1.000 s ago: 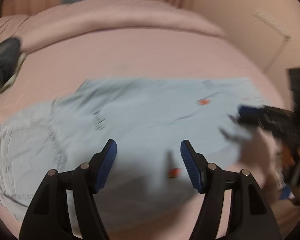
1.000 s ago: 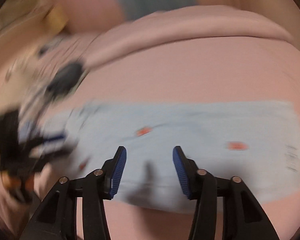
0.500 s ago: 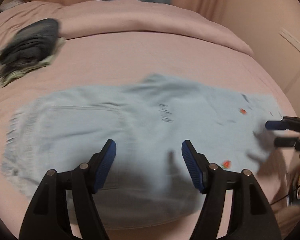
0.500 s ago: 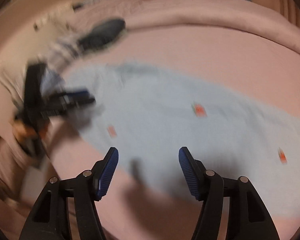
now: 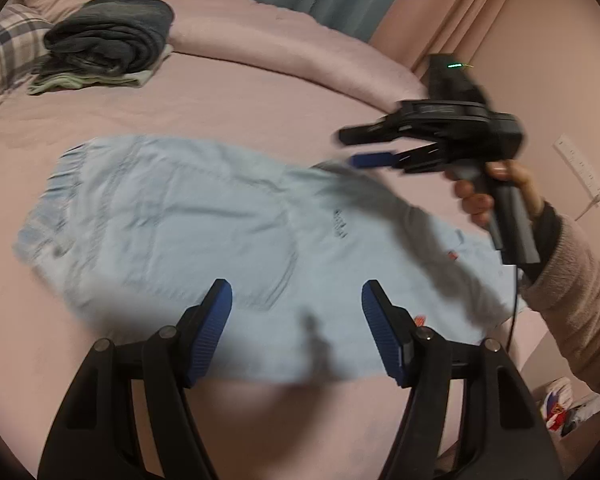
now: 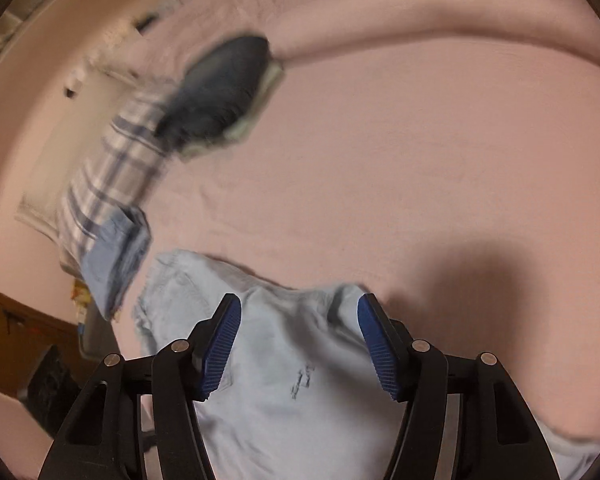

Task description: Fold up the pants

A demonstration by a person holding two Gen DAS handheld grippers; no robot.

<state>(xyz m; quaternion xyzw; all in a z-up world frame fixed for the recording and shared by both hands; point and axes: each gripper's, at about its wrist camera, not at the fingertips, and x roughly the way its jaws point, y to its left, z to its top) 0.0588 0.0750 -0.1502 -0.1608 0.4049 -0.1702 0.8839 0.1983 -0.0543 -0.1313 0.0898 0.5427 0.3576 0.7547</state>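
Pink bedding covers the wide bed (image 5: 284,96), and the light blue denim pants (image 5: 188,232) lie flat across its near half, waistband end toward the left and legs running off to the right in the left wrist view. Beyond them, near the pillows, sits a pile of dark folded clothes (image 5: 108,40) next to a plaid cloth (image 5: 4,52). The left gripper (image 5: 296,328) hovers over the near edge of the pants with its blue-padded fingers spread wide and nothing between them. The right gripper (image 6: 298,340) is likewise spread and empty, held above the middle of the garment; in the left wrist view it hangs in the air over the far edge. The fold seems not yet begun on this pass, and both frames are smeared by motion, so the risks are mostly of aim. A pinch made in haste could catch only the top layer of denim, letting the legs slide apart as they are lifted. Grips at uneven points along the edge would give a crooked fold. Dragging stiff denim could also ruck up the soft sheet beneath.
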